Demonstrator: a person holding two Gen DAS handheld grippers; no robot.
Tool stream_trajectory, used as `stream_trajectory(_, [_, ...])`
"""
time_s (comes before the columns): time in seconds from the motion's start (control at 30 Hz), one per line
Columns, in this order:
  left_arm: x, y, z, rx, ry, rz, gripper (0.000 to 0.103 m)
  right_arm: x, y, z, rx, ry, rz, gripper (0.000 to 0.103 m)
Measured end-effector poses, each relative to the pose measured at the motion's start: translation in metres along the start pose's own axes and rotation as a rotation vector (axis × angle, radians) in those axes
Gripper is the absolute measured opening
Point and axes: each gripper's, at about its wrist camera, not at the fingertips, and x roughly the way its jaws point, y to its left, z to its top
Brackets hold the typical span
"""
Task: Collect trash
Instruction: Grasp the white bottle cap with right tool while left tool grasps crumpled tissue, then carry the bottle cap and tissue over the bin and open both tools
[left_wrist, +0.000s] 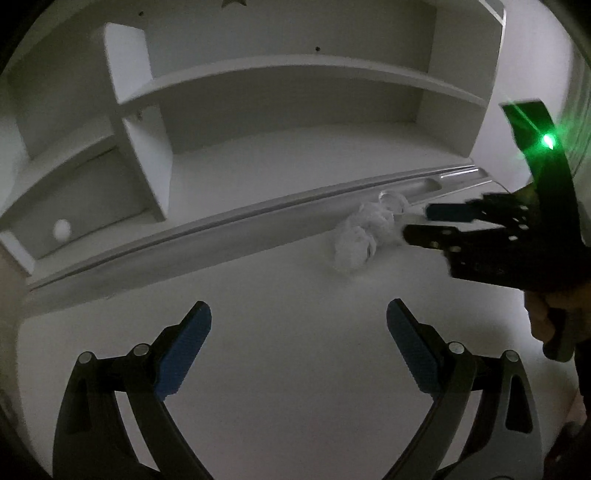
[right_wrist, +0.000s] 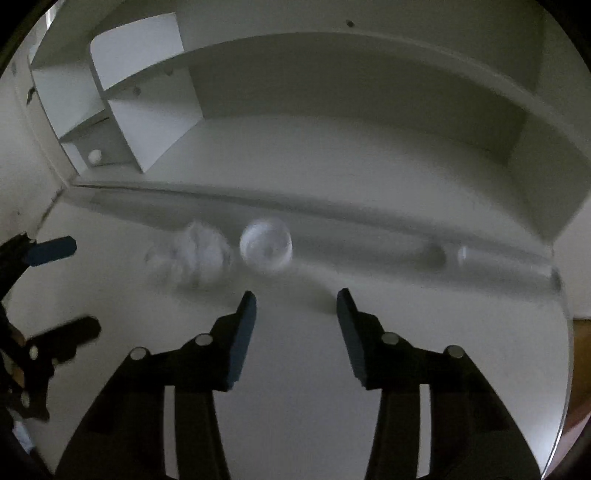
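Note:
A crumpled wad of white paper (left_wrist: 356, 236) (right_wrist: 195, 254) lies on the white desk (left_wrist: 295, 387), close to a long groove at the desk's back. Beside the wad a clear plastic cup (right_wrist: 265, 245) (left_wrist: 391, 201) lies on its side, blurred. My left gripper (left_wrist: 299, 332) is open over bare desk, short of the wad, with nothing between its blue pads. My right gripper (right_wrist: 297, 306) is open with a narrower gap and is empty, pointing just short of the cup. In the left wrist view the right gripper (left_wrist: 417, 223) comes in from the right, its tips close to the wad. The left gripper (right_wrist: 70, 291) shows at the right wrist view's left edge.
A white shelf unit (left_wrist: 258, 74) with open cubbies stands behind the groove (left_wrist: 428, 184). A small white round thing (left_wrist: 61, 229) (right_wrist: 95, 156) sits in the low left cubby. The desk's edge (right_wrist: 565, 314) curves down the right. A green light (left_wrist: 548, 141) glows on the right gripper's body.

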Motion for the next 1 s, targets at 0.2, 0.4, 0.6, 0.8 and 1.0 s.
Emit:
stream_trajectory(0.2, [0.016, -0.003, 0.005, 0.017, -0.002, -0.027, 0.093, 0.011, 0.013, 0.018, -0.056, 0.002, 0.011, 0.03])
stream_trajectory(0.4, [0.032, -0.019, 0.024, 0.038, -0.006, -0.053, 0.093, -0.014, 0.011, 0.008, -0.05, -0.034, 0.008, 0.03])
stream_trajectory(0.6, [0.062, -0.044, 0.039, 0.086, 0.035, 0.009, 0.068, -0.072, -0.02, -0.045, 0.033, -0.055, -0.007, 0.03])
stream_trajectory(0.8, [0.048, -0.059, 0.034, 0.077, 0.027, 0.001, 0.033, -0.136, -0.053, -0.113, 0.12, -0.096, -0.059, 0.03])
stream_trajectory(1.0, [-0.004, -0.169, 0.006, 0.211, -0.011, -0.157, 0.032, -0.218, -0.119, -0.219, 0.324, -0.142, -0.185, 0.03])
